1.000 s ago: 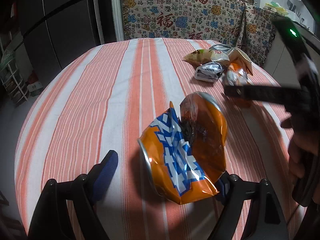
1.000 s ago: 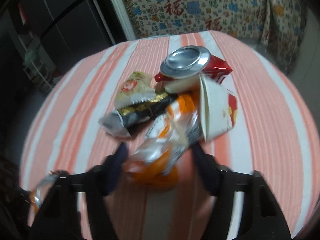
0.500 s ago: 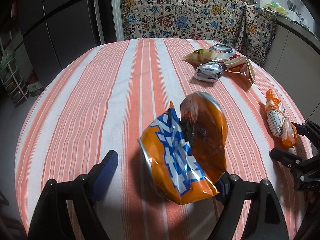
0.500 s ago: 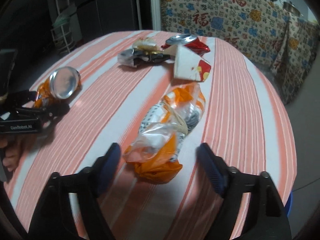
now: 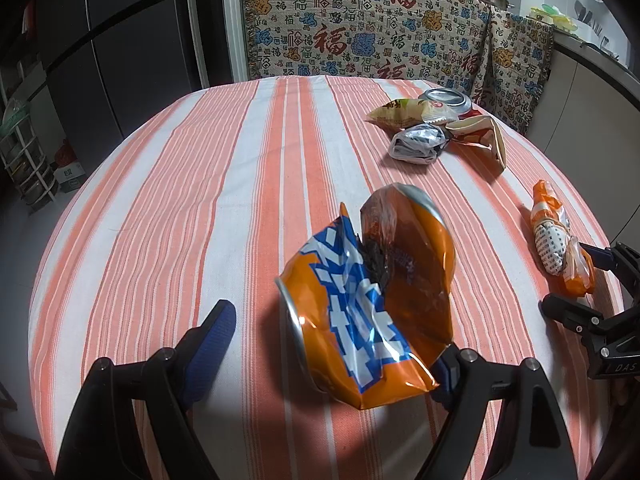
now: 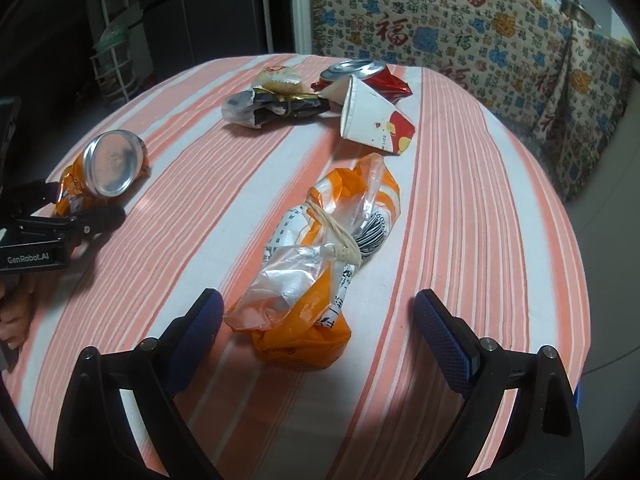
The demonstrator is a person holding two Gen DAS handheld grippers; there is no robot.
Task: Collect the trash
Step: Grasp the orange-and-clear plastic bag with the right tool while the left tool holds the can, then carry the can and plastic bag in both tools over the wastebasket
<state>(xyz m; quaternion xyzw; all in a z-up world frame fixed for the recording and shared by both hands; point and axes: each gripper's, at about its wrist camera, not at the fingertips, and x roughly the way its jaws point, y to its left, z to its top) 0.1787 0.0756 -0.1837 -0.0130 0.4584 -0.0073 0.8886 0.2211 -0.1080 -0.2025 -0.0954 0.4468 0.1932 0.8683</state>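
Observation:
A crushed orange and blue can [image 5: 372, 300] lies on the striped tablecloth between the fingers of my left gripper [image 5: 332, 340], which is open; the right finger touches the can. The can also shows in the right wrist view [image 6: 100, 168]. A tied orange and clear plastic bag [image 6: 316, 264] lies between the fingers of my right gripper [image 6: 320, 324], which is open around it without touching. The bag also shows in the left wrist view [image 5: 560, 244], with the right gripper [image 5: 580, 280] beside it.
At the far side of the round table [image 6: 500, 216] lies a heap of trash: a flattened paper cup [image 6: 372, 120], a crushed red can [image 6: 364, 74], a black and silver wrapper [image 6: 272, 108] and a snack packet [image 5: 400, 114]. A patterned cloth [image 5: 360, 28] hangs behind.
My right gripper has pulled the orange bag back from the heap toward the near edge, set it on the cloth and opened around it. The left gripper and can have not moved.

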